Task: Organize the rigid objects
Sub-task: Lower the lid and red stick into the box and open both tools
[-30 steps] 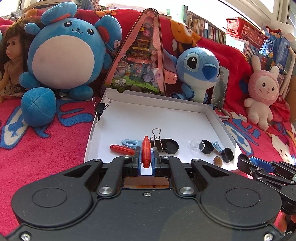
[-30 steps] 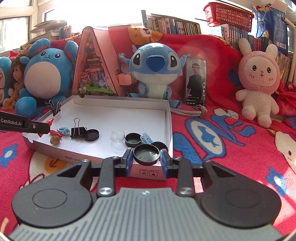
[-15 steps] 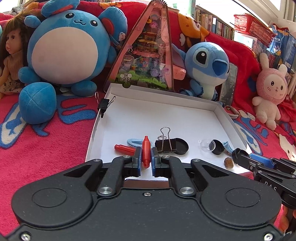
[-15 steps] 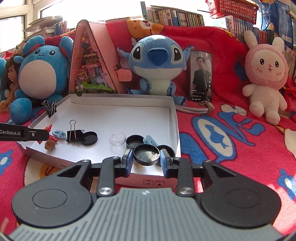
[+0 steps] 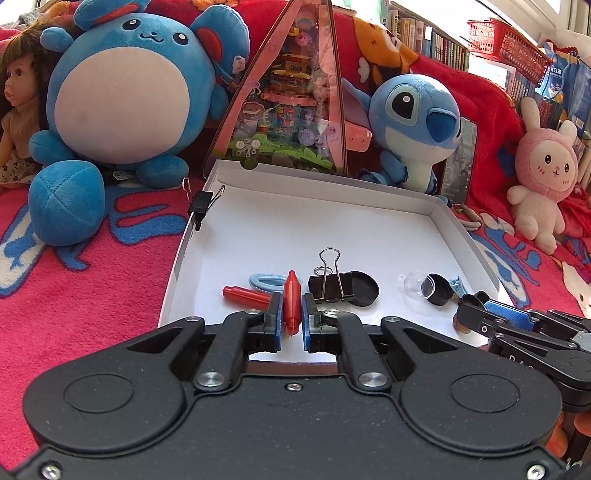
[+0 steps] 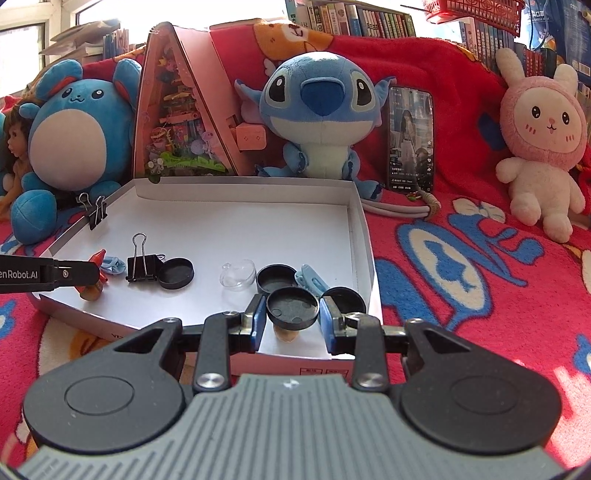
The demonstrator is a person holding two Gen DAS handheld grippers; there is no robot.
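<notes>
Red crayon (image 5: pixel 291 302) sits pinched in the left gripper (image 5: pixel 291 325) over the white box (image 5: pixel 325 192), presumably for dropping in. The right gripper (image 6: pixel 292 318) clamps a black cap (image 6: pixel 292 309) (above the box's near corner), likely for the same reason.

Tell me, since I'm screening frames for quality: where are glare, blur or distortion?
Left wrist view: fisheye bends the white box rim; sky top right is blown out. Right wrist view: the window is overexposed at top, the bookshelf curves, and focus is sharp.
</notes>
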